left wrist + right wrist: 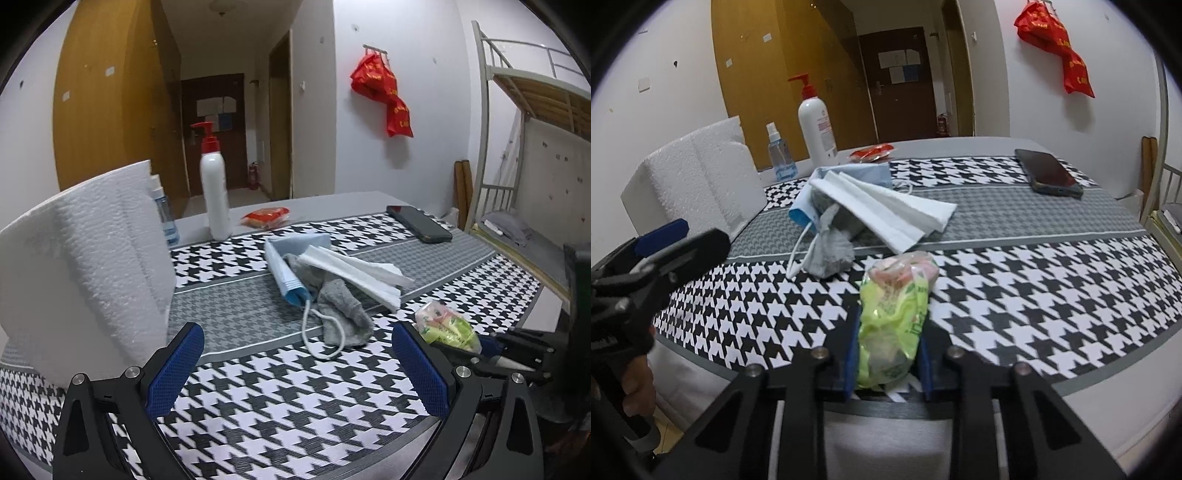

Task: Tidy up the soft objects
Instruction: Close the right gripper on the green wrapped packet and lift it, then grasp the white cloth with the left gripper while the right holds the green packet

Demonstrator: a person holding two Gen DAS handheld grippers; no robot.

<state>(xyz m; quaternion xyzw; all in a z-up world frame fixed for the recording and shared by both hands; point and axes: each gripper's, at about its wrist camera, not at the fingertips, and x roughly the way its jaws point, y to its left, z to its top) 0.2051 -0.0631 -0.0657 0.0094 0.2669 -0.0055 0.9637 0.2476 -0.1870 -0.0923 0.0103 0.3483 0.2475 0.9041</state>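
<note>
A pile of soft things lies mid-table on the houndstooth cloth: a blue face mask [286,266] [849,175], a grey sock [341,314] [831,245] and folded white tissues [354,275] [886,206]. My right gripper [888,321] is shut on a green tissue pack [894,317], held above the cloth near the table's front edge; the pack also shows in the left wrist view [448,326]. My left gripper [295,363] is open and empty, in front of the pile; it also shows in the right wrist view [670,240].
A white foam box [85,266] [698,181] stands at the left. At the back are a white pump bottle [214,192] [817,125], a small spray bottle [780,155], a red packet [265,216] and a black phone [419,223] [1049,171]. A bunk bed [524,147] stands right.
</note>
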